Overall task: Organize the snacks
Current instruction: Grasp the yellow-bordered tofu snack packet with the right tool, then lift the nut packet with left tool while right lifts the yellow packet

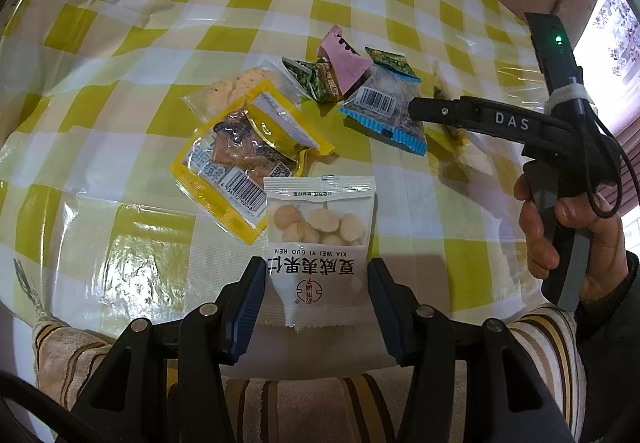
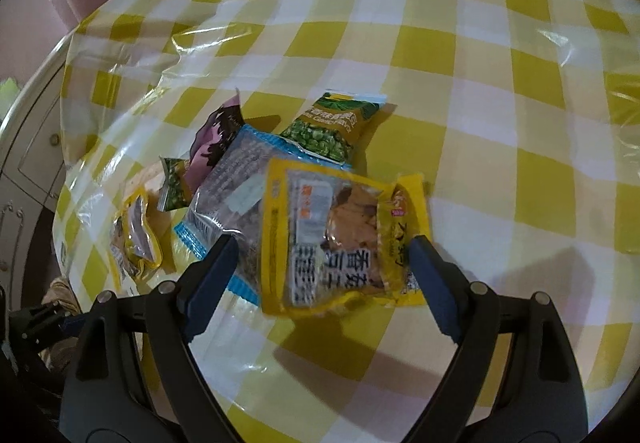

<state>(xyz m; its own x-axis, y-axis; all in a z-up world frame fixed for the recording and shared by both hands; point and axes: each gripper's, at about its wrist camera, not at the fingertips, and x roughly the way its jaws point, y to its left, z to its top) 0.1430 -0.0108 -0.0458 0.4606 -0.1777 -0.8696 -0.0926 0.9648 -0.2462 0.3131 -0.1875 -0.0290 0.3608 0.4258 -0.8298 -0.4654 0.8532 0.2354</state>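
L gripper (image 1: 316, 283) was clamped on a white nut packet (image 1: 320, 239), pads pressing both side edges, packet hanging over the near edge of the checked table (image 1: 120, 55). R gripper (image 2: 322, 263) stood wide apart w/ a yellow tofu packet (image 2: 344, 235) between the fingers, not touching them; packet lay partly atop a blue-edged packet (image 2: 228, 195). Beyond: green pea packet (image 2: 332, 127), purple packet (image 2: 218, 135), 2nd yellow packet (image 1: 240, 159) near the nuts. A hand (image 1: 560, 235) held the R tool's handle at the L view's right edge.

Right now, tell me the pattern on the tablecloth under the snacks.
The tablecloth is a yellow, white and cream check under a clear glossy cover; the right wrist view shows it best.
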